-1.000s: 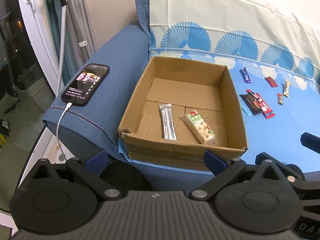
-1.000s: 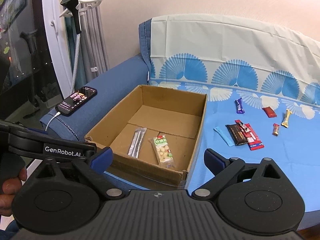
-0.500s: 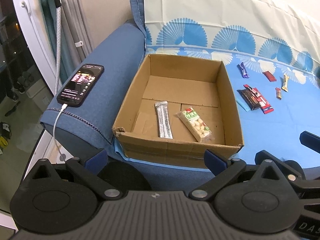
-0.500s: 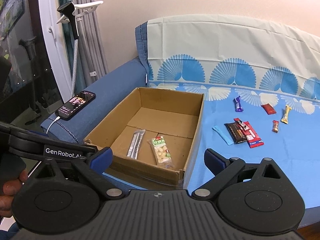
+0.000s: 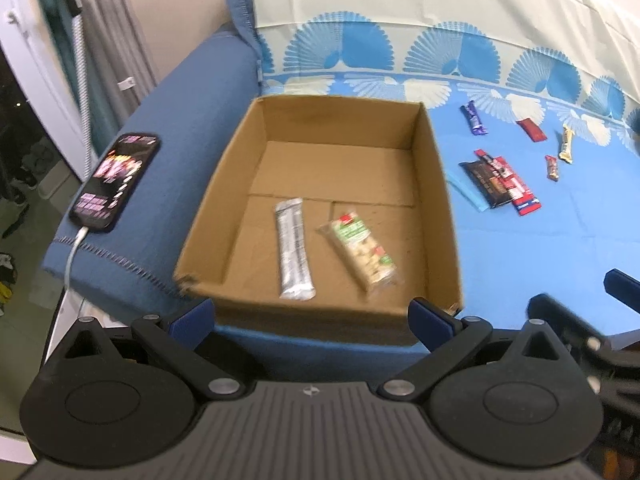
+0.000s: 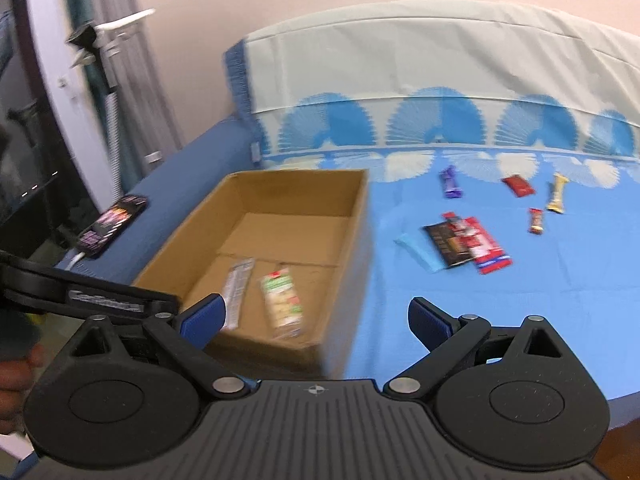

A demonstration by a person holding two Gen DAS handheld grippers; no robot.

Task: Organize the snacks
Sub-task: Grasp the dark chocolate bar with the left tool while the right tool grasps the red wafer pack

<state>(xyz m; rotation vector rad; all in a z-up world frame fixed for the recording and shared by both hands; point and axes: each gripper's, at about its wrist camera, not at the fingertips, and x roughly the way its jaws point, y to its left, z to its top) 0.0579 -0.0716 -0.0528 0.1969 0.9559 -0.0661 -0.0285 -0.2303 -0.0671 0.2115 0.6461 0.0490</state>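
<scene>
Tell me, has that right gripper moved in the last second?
Yes. The right gripper has swung rightward: the cardboard box now sits further left in its view, and the loose snacks lie more centrally ahead.

left gripper (image 5: 310, 314): jaws wide apart, nothing held | right gripper (image 6: 316, 316): jaws wide apart, nothing held

No legible text: white lettering on the left hand-held gripper (image 6: 92, 300) is blurred; snack wrappers (image 5: 496, 182) unreadable.
</scene>
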